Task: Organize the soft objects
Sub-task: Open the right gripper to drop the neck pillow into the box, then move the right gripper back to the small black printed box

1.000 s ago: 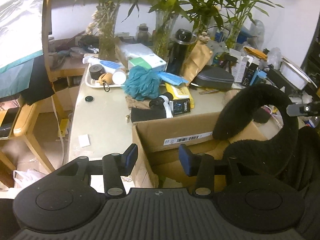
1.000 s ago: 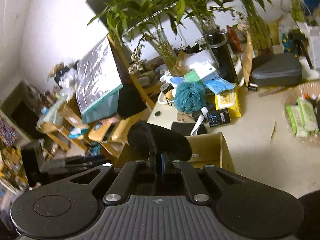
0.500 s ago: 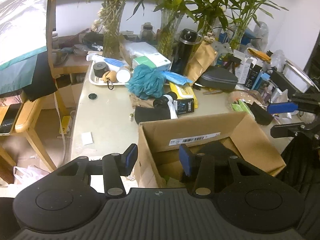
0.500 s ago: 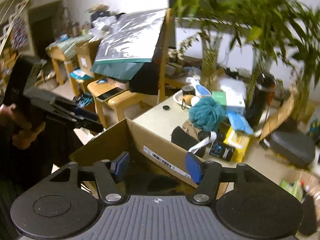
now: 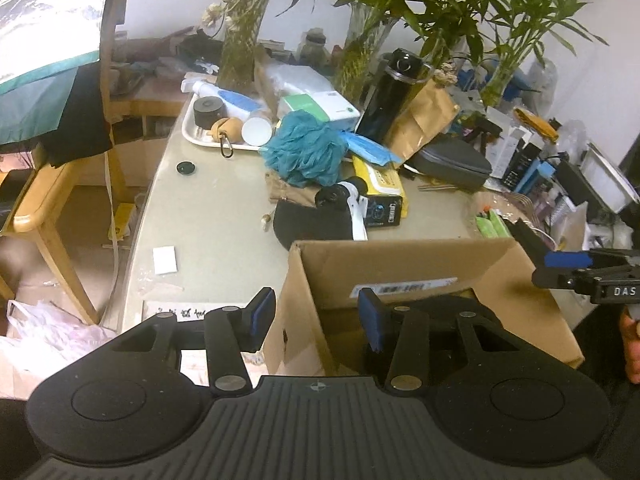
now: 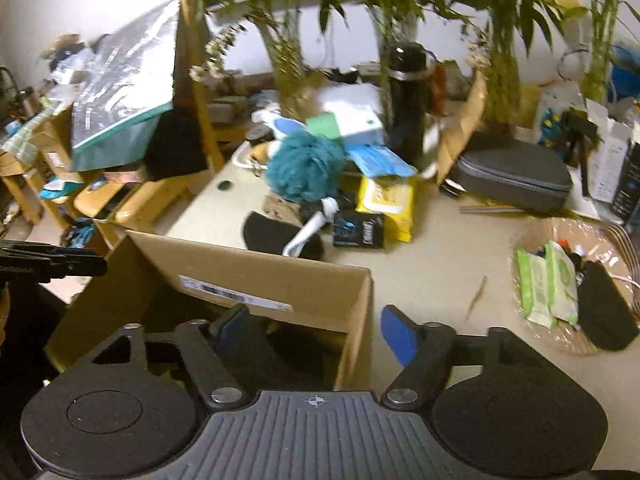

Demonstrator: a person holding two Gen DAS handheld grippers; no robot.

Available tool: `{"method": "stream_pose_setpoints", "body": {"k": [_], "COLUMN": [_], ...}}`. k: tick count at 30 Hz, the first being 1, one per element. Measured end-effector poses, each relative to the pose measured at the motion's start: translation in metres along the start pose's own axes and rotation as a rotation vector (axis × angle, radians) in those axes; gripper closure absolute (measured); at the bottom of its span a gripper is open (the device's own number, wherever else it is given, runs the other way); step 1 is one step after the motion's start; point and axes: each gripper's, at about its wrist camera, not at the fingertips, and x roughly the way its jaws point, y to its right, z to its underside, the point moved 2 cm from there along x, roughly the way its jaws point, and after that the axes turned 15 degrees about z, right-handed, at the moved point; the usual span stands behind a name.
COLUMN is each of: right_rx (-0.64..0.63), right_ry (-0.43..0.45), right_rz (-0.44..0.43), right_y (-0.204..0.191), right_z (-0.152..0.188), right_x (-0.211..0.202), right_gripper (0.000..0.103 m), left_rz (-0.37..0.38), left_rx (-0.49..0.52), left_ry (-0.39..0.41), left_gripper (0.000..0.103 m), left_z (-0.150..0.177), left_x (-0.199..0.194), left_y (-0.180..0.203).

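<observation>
Cardboard box [image 5: 404,268] sits at table [image 5: 208,216] edge, open top up, long axis running 9-to-3 in left wrist view, barcode label on inner far wall. Dark soft item [image 5: 452,308] lies low inside, mostly hidden behind finger; shape unclear.

L gripper [image 5: 316,318]: jaws partway apart, nothing pinched; box's left wall corner sits betw. the blue pads, not touching either as far as I can tell. R gripper [image 6: 316,330]: jaws wide, empty, straddling box's right wall corner; left finger over box interior, right finger over bare tabletop.

Teal mesh bath pouf [image 5: 306,152], ruffled and round, at 12 o'clock beyond box, well apart. Flat black soft pad [image 5: 312,222] just past box's far wall, white strap across it. Yellow wipes pack [image 5: 380,184] at 1 o'clock of pad. Woven basket [image 6: 532,240] at 3 o'clock in right wrist view holds green wipes packs [image 6: 548,284].
</observation>
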Motion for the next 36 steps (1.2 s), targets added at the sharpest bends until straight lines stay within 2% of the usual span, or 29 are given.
{"method": "stream_pose_setpoints", "body": {"k": [6,7,8,10,18,24,25,27,28,29,30,31,36], "right_rx": [0.007,-0.001,-0.008,-0.015,-0.006,0.016,0.014,0.013,0.006,0.000,-0.002,-0.004,0.020], "right_ry": [-0.088,-0.110,-0.130,-0.133,-0.071,-0.094,-0.099,-0.105,-0.100,-0.089,-0.068,-0.050,-0.012], "right_rz": [0.069,0.086,0.093,0.141,0.143,0.145,0.146,0.143,0.140,0.142,0.146,0.143,0.113], "right_y": [-0.001,-0.002,-0.004,-0.005,-0.006,-0.002,-0.002,-0.003,-0.004,-0.005,-0.006,-0.005,-0.001], "right_z": [0.002,0.004,0.004,0.006,0.004,0.001,0.001,0.000,-0.001,-0.002,-0.003,-0.004,-0.011], "right_x": [0.028,0.034,0.039,0.045,0.043,0.050,0.050,0.049,0.047,0.045,0.042,0.040,0.038], "right_gripper": [0.055,0.062,0.071,0.086,0.086,0.086,0.084,0.069,0.044,0.023,0.011,0.009,0.004], "left_rz": [-0.052,-0.058,-0.068,-0.082,-0.130,-0.112,-0.106,-0.103,-0.106,-0.107,-0.104,-0.093,-0.056], "left_rx": [0.048,0.056,0.061,0.085,0.127,0.114,0.112,0.107,0.096,0.084,0.071,0.059,0.044], "left_ry": [-0.090,-0.118,-0.134,-0.136,-0.096,-0.104,-0.105,-0.097,-0.093,-0.092,-0.089,-0.079,-0.024], "left_gripper": [0.062,0.073,0.079,0.079,0.083,0.082,0.081,0.077,0.068,0.054,0.049,0.046,0.045], "left_z": [0.001,0.002,0.003,0.002,-0.005,-0.011,-0.012,-0.013,-0.014,-0.015,-0.017,-0.018,-0.028], "left_x": [0.024,0.030,0.034,0.036,0.038,0.046,0.046,0.046,0.045,0.045,0.044,0.042,0.032], "left_y": [0.000,-0.001,-0.002,-0.003,-0.001,-0.006,-0.008,-0.010,-0.011,-0.013,-0.013,-0.013,-0.010]}}
